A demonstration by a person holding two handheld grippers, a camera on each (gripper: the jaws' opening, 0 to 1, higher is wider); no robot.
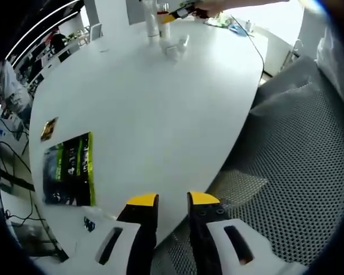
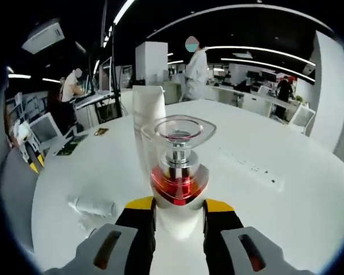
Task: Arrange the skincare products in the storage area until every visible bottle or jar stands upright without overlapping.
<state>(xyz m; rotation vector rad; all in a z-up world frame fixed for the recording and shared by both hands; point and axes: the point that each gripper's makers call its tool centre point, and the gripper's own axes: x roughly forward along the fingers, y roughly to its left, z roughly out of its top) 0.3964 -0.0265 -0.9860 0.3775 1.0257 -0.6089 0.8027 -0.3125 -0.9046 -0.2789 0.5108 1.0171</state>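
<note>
My right gripper (image 2: 179, 207) is shut on the white base of a pump bottle (image 2: 180, 172) with a clear cap and red inside, held upright over the white table (image 2: 286, 212). A tall white tube (image 2: 148, 109) stands just behind it. A small white tube (image 2: 94, 206) lies on its side to the left. In the left gripper view the same group of bottles (image 1: 160, 31) sits at the table's far end, with the right gripper (image 1: 175, 14) and a person's hand (image 1: 218, 6) at them. My left gripper (image 1: 172, 200) hangs open over the near table edge, nothing between its jaws.
A green and black box (image 1: 69, 169) and a small gold packet (image 1: 49, 129) lie on the left of the table (image 1: 160, 114). A grey mesh chair (image 1: 298, 172) stands at the right edge. A flush socket strip (image 2: 252, 169) runs across the table; people stand at desks beyond.
</note>
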